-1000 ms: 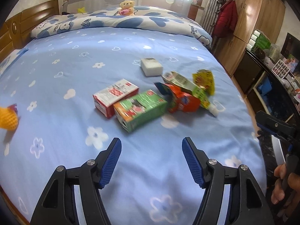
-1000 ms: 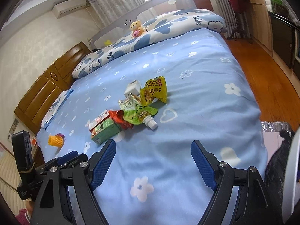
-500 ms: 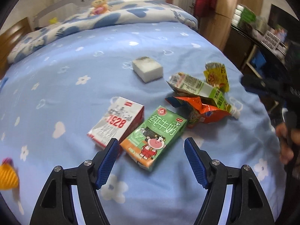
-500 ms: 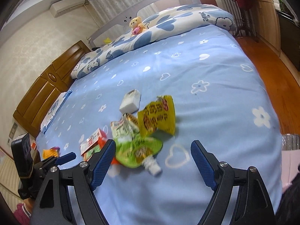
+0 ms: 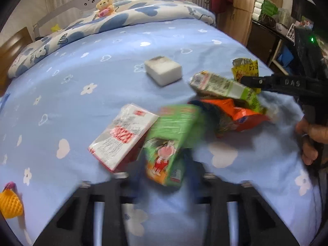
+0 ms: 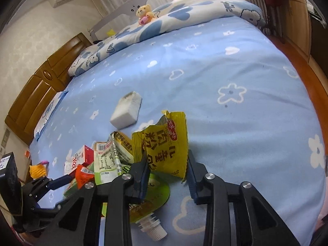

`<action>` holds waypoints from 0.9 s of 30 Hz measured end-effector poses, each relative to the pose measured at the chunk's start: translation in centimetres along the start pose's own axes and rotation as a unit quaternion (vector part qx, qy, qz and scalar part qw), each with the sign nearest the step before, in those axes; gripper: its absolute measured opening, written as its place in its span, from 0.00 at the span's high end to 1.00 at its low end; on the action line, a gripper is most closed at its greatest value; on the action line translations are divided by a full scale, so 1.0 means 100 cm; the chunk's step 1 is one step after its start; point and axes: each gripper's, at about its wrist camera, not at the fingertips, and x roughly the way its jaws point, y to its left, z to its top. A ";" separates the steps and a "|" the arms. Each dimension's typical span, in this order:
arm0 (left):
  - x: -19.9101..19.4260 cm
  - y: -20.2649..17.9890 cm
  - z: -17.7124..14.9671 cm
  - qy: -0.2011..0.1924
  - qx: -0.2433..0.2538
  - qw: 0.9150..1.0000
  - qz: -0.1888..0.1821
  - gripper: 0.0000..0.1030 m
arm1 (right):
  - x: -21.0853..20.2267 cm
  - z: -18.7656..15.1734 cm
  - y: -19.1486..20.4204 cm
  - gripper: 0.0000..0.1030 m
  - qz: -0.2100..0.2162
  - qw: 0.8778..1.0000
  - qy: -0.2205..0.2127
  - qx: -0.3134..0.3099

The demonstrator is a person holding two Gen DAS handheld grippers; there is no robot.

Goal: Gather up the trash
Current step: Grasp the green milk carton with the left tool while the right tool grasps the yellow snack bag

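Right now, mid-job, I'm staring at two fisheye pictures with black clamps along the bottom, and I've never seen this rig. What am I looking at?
There is no robot here. A person holds a two-finger tool in each hand, and each tool carries a camera that looks along its fingers. One picture comes from the left tool, the other from the right tool. Both look down on a bed whose blue sheet is strewn with trash: a white block, a red-and-white box, an orange wrapper and a green spouted pouch. Both tools have just been closing. The left, blurred, seems clamped on the green carton; the right is clamped on the yellow packet.
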 end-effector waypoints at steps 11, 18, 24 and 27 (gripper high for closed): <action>-0.035 -0.024 -0.015 -0.023 -0.023 0.999 -0.031 0.99 | -0.055 -0.022 -0.007 0.73 0.024 0.999 -0.030 0.022; -0.035 -0.011 -0.015 -0.021 -0.047 0.998 0.020 0.45 | -0.086 -0.040 -0.014 0.73 0.031 0.998 -0.044 0.042; -0.003 0.000 -0.015 0.015 -0.072 0.997 0.019 0.38 | -0.101 -0.056 -0.017 0.73 0.037 0.997 -0.042 0.053; 0.011 0.002 -0.010 0.011 -0.083 0.996 0.004 0.38 | -0.106 -0.063 -0.016 0.73 0.037 0.997 -0.042 0.057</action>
